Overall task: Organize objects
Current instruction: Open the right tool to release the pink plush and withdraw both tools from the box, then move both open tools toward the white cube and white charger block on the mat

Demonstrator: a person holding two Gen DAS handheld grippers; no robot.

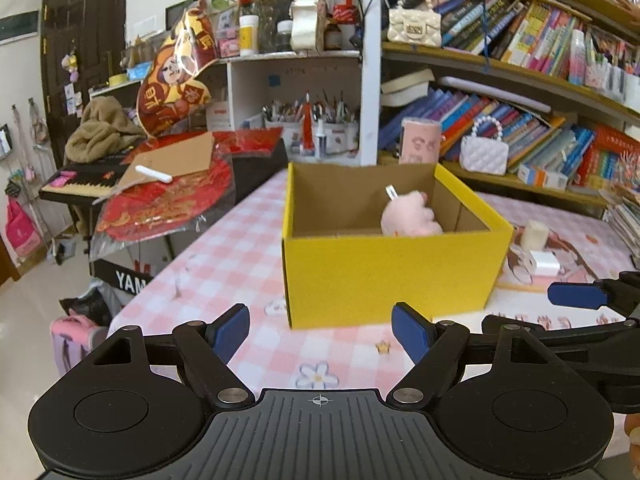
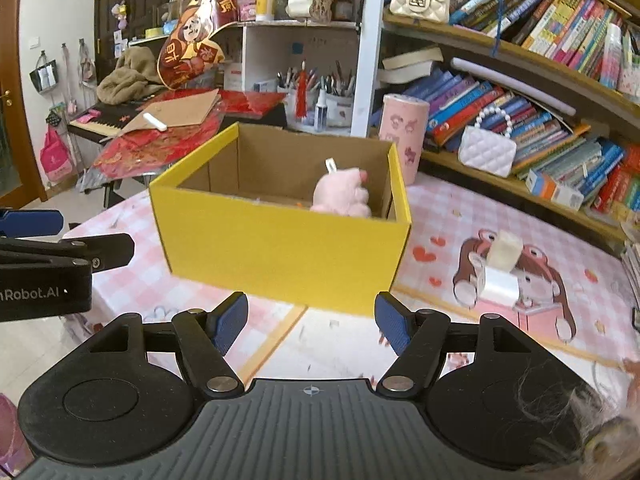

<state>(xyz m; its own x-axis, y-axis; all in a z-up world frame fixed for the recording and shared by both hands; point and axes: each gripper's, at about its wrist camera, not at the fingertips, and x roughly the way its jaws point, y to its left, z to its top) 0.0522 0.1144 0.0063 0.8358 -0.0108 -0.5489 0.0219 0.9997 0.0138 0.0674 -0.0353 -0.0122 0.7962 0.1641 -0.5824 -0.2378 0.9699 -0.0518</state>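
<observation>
On the checked tablecloth (image 1: 240, 248), both the left gripper (image 1: 320, 332) and right gripper (image 2: 310, 324) hover wide open and empty before the yellow box (image 1: 384, 276) holding a pink plush toy (image 1: 408, 216).

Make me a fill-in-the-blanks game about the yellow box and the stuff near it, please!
1. The pink plush toy sits inside the ____ box.
2. Both the left gripper and the right gripper have their fingers ____.
3. The tape roll lies outside the box, on the ____.
4. The pads on the fingers are coloured ____.

Missing words: yellow; open; table; blue
</observation>
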